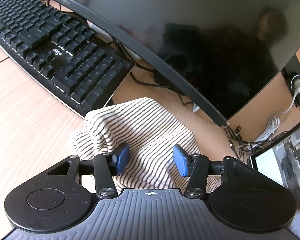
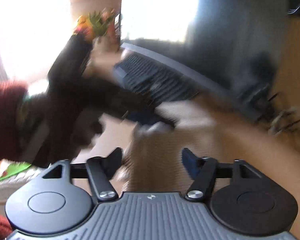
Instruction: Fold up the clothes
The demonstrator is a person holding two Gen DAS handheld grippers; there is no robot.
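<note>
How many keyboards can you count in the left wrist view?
1. The black keyboard lies on the wooden desk, upper left, before the monitor. Others may be hidden behind it.

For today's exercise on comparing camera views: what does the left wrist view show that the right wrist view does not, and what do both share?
Only the left wrist view shows the striped garment sharply, bunched between the open left gripper, plus legible keys on the keyboard. Only the right wrist view shows the other gripper held by a dark-gloved hand, and the open right gripper, all motion-blurred. Both show the monitor and wooden desk.
</note>
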